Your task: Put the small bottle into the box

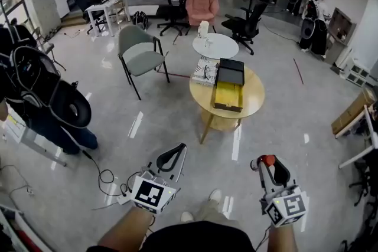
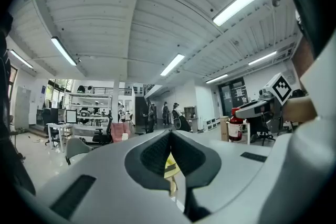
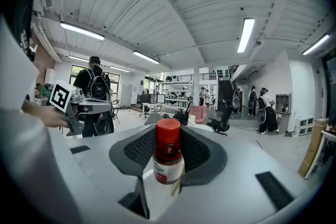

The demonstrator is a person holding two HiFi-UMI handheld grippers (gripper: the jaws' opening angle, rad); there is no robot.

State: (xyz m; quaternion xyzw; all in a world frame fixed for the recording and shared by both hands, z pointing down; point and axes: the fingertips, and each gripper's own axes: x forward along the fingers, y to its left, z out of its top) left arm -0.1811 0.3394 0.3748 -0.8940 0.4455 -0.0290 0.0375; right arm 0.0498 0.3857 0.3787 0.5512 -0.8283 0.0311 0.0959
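Two grippers over open floor (image 1: 177,97): right gripper (image 1: 267,163) pinches small bottle (image 3: 168,152), left gripper (image 1: 179,150) fingers (image 2: 154,155) together.

Grey floor (image 1: 177,106) — round wooden table (image 1: 255,96)

— What lies between us and the yellow box (image 1: 228,95)?
— Open floor (image 1: 177,127), up to the round table (image 1: 251,104). A grey chair (image 1: 140,55) stands left of it; a black case (image 1: 231,72) touches the box's far end.
— From above?
— Open.

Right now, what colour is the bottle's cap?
Red cap on the small white-labelled bottle; best in the right gripper view.
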